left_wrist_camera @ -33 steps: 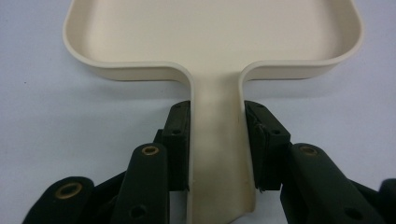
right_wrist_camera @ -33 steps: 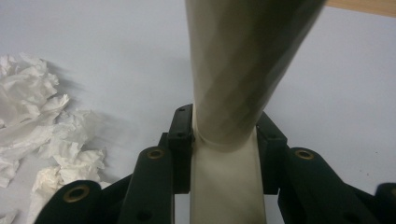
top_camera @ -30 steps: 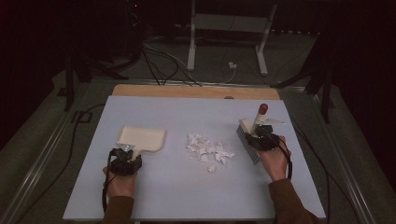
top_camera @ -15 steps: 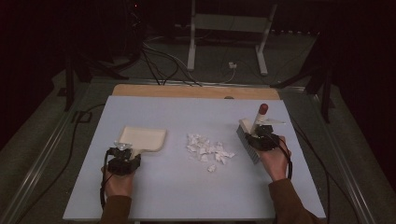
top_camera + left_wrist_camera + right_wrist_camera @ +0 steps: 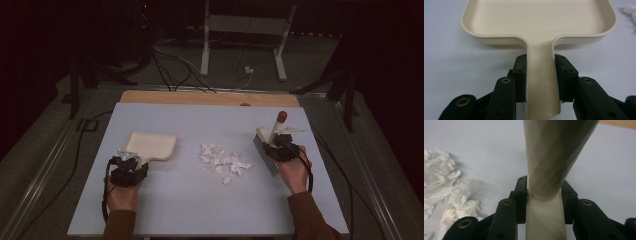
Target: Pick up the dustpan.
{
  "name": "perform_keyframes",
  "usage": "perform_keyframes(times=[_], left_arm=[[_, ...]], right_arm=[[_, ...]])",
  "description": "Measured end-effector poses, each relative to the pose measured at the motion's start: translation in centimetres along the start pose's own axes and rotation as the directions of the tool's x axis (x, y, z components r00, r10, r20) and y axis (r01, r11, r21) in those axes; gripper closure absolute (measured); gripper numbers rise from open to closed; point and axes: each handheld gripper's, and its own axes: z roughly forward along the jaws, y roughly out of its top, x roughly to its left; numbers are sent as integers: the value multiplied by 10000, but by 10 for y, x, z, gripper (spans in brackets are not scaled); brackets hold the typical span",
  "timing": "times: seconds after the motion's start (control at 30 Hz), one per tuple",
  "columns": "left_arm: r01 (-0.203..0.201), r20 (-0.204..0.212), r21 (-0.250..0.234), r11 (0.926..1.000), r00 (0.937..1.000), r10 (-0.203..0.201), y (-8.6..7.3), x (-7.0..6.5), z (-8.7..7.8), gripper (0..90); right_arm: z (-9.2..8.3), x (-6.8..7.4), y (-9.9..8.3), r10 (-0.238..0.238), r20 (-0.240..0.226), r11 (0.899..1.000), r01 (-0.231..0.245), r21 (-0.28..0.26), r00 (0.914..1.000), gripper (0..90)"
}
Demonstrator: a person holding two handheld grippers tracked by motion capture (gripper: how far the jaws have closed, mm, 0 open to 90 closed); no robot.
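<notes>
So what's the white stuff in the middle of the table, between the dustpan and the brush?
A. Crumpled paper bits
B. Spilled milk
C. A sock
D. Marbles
A: the pile is torn, crinkly white paper scraps lying on the table, between the dustpan and the brush; the right gripper view shows the creases close up.

High view overlooks table (image 5: 210,210) — gripper views close-up.

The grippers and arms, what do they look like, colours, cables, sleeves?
Both the left gripper and right gripper are black, with blocky jaw pads and linkage arms set with brass-coloured rivets. A black cable loops back from each along the wrist. The person wears brown long sleeves.
</notes>
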Motion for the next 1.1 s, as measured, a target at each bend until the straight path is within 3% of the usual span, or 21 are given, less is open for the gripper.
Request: perform_keyframes(times=[0.23,0.6,1.1], left_arm=[[-56,200,-177,9998,9998,59,5,4,-6,668],[-455,472,-321,9985,9978,470,13,9,-16,667],[-1115,917,-362,9931,9892,1144,21,18,-22,667]], right_arm=[[0,-2,-1,79,-33,10000,-79,-2,10000,671],[-1,-1,-1,65,-37,10000,-65,-18,10000,671],[0,-2,-1,58,-45,10000,-58,-19,10000,671]])
